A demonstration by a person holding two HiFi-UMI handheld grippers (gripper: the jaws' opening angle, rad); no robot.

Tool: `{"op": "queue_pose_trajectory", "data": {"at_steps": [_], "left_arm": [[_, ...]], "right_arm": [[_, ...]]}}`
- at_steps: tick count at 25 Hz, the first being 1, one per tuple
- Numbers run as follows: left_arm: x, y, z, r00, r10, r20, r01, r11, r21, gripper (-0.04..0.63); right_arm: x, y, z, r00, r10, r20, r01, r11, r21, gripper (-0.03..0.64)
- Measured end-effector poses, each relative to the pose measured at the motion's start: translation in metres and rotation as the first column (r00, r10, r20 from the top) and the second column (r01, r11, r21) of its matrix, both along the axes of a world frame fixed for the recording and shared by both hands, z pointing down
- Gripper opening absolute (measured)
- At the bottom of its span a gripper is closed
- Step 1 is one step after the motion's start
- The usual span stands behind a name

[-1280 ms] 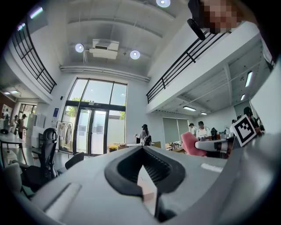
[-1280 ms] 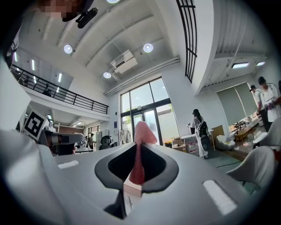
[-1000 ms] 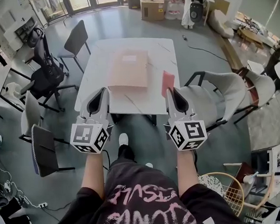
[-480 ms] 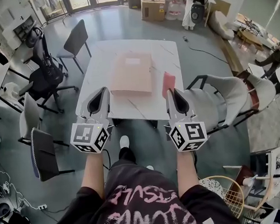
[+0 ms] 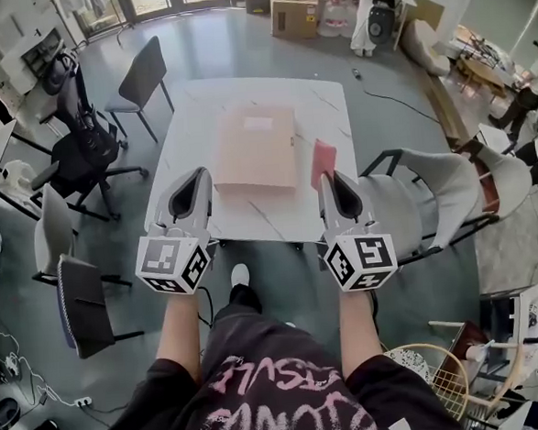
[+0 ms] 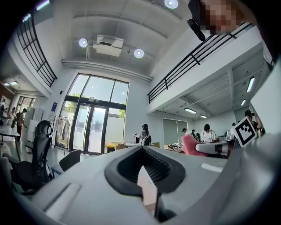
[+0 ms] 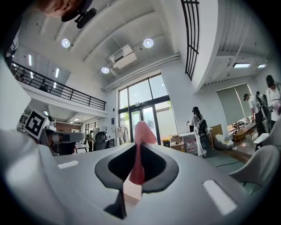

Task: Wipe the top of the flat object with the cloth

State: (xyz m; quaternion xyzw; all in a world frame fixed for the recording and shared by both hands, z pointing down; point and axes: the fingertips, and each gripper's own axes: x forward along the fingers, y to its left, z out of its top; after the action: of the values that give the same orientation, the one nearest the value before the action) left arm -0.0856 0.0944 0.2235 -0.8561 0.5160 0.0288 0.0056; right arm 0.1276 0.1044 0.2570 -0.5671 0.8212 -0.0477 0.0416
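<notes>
The white desk (image 5: 185, 137) sits a little lower in the head view than a second ago, and its near edge now lies closer to my gripper tips. Both grippers hold the same spots in that view as before. A light grey chair (image 5: 441, 184) stands just beside the desk's right edge, a black office chair (image 5: 81, 149) is off its left edge, and a dark chair (image 5: 144, 76) is by the far left corner. The flat brown object (image 5: 255, 148) lies about the middle of the desk, slightly nearer the near edge. Bare top runs along its left side, its right side and the far edge. My left gripper (image 5: 193, 180) points at the near edge left of the flat object, clenched with nothing between the jaws. My right gripper (image 5: 329, 179) is clamped on the pink cloth (image 5: 323, 162), which stands upright from the jaws near the desk's right edge, beside the flat object.
</notes>
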Motion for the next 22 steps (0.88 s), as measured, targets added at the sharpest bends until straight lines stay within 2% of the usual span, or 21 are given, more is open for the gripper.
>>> {"op": "queue_pose_trajectory", "data": {"at_steps": [11, 22], "left_arm": [[-0.017, -0.064, 0.016, 1.000, 0.015, -0.018, -0.015, 0.999, -0.035, 0.002], [-0.040, -0.137, 0.018, 0.997, 0.069, -0.040, -0.072, 0.995, -0.064, 0.002]], "right_arm": [[-0.018, -0.061, 0.012, 1.000, 0.013, -0.011, -0.013, 0.999, -0.033, 0.049], [-0.045, -0.124, 0.008, 0.998, 0.060, -0.029, -0.061, 0.996, -0.058, 0.051]]}}
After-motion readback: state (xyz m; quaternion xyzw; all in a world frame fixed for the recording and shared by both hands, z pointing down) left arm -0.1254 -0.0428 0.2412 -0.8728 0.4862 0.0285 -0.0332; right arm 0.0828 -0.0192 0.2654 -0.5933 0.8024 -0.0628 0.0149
